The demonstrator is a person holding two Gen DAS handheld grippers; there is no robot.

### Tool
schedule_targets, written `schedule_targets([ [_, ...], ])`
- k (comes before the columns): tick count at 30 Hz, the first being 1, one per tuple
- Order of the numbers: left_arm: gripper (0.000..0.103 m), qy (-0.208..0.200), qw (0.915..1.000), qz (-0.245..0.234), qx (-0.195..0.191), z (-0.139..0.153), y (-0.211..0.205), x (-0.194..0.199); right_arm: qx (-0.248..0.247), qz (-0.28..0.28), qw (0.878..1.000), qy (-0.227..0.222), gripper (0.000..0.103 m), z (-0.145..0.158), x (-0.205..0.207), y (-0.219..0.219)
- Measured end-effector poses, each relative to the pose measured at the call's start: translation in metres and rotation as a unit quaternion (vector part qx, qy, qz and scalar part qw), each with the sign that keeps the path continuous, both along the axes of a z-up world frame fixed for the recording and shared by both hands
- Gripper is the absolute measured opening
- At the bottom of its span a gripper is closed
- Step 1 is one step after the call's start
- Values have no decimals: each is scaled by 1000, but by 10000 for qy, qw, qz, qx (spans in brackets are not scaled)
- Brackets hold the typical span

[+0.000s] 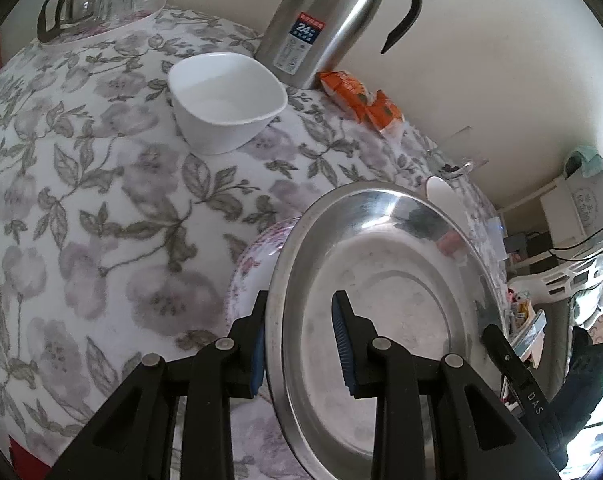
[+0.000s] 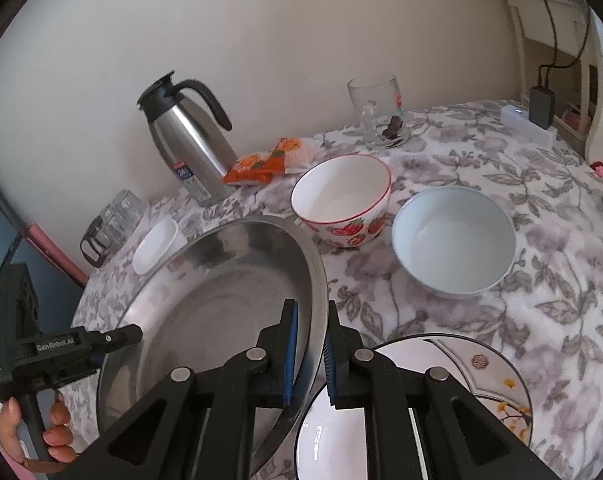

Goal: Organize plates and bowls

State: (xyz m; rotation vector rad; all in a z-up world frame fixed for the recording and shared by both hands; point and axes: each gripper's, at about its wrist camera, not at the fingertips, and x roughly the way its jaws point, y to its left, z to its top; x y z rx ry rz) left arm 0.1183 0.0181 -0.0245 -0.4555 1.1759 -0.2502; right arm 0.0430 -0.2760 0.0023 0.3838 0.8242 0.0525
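1. While both grippers share it, steel plate [image 2: 221, 300] hangs tilted, rim between each pair of jaws.
2. Right gripper [image 2: 310, 354]: nearly closed, pinching rim.
3. Left gripper [image 1: 299, 344]: partly open, pads astride opposite rim, clamped on it.
4. Floral plate [image 1: 249, 272]: under steel plate, left of left jaws.

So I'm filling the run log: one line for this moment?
steel plate held off table | left hand-held gripper on its rim | right hand-held gripper on opposite rim | floral plate beneath

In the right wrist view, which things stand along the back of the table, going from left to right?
Steel thermos jug → orange snack packets → strawberry bowl → glass mug → pale blue bowl.
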Motion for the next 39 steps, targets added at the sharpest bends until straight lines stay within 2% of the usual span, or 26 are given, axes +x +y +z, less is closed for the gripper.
schedule_targets([
  [7, 31, 52, 9997, 229, -63, -9, 17, 2, -107, 204, 9996, 163, 14, -15, 9, 15],
  [13, 31, 98, 9993, 358, 31, -17, 27, 6, -194, 297, 9992, 183, 14, -21, 16, 27],
  [39, 31, 314, 9987, 292, 270, -50, 19, 15, -454, 359, 9966, 593, 14, -54, 28, 33],
])
